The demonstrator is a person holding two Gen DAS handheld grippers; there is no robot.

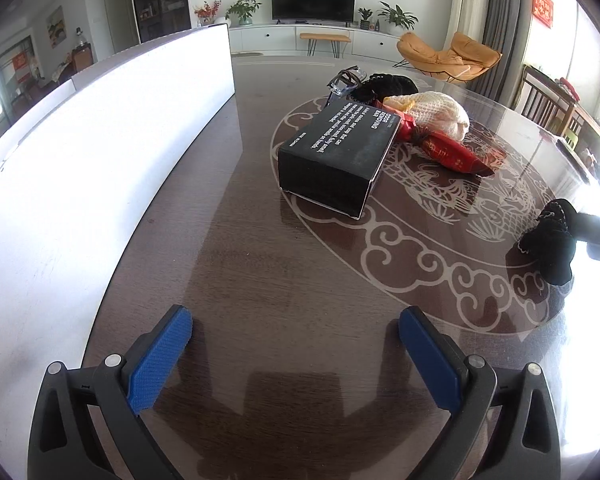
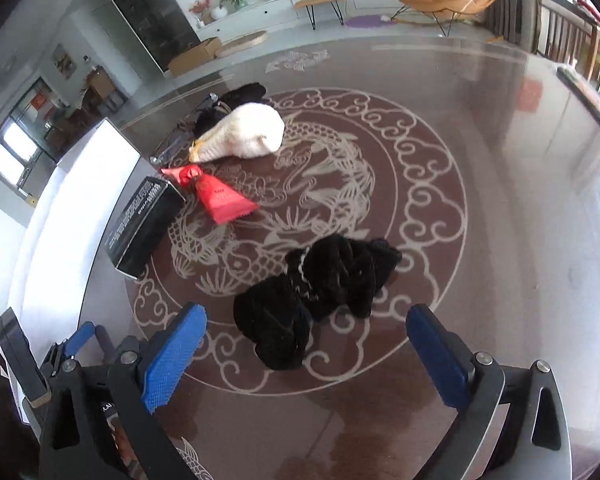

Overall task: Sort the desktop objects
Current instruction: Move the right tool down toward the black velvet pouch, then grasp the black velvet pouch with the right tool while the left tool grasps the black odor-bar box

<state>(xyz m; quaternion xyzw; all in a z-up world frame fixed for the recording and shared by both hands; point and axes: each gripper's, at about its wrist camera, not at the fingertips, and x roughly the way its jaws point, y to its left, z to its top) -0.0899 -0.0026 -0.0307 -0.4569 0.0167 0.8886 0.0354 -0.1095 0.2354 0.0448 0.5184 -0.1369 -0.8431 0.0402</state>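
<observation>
Dark table (image 2: 480, 184) carries black box (image 1: 336, 160), red pouch (image 2: 220, 198), black cloth (image 2: 320, 292).

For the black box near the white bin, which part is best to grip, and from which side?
Probably the black box across its narrow width, with the left gripper coming at the near end face. It lies flat, long axis pointing away, and that end is free; the red pouch crowds the far end.

On the table (image 1: 260, 280), the bin (image 1: 100, 152) stands left of the box (image 1: 336, 156), behind which lie pouch (image 1: 452, 150), knitted bag (image 1: 440, 114) and glasses (image 1: 346, 80) (touching), the bundled cloth (image 2: 316, 300) well apart, right.
</observation>
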